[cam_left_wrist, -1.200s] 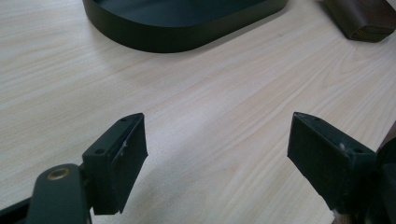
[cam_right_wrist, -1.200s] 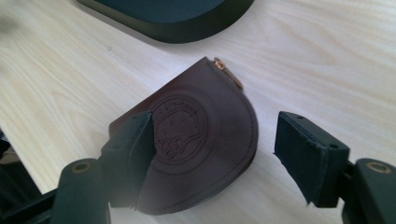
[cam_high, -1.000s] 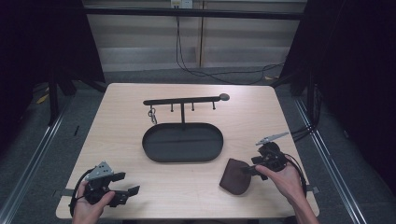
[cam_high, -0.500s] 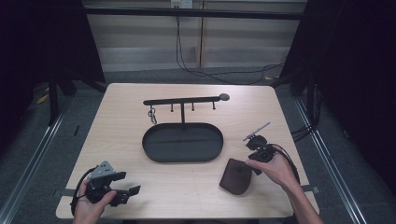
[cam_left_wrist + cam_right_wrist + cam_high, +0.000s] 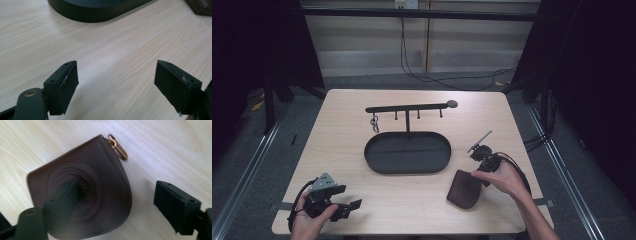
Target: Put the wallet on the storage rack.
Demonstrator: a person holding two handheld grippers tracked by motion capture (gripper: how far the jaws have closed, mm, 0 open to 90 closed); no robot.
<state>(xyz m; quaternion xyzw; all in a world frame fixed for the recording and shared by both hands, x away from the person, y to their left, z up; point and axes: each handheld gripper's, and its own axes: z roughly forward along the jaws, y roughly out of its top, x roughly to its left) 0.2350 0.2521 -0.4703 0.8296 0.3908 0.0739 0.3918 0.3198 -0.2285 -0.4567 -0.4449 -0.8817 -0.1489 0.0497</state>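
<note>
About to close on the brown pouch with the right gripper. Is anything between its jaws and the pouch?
Nothing visible is. The right gripper is open right at the brown zip pouch, one jaw over its embossed face, the other over bare table beside its curved edge. The oval tray sits apart, farther up the table.

A light wooden table (image 5: 342,145) holds a dark oval tray (image 5: 382,162). A black hook rack (image 5: 407,108) rises behind it. Cables (image 5: 447,80) trail across the floor.
</note>
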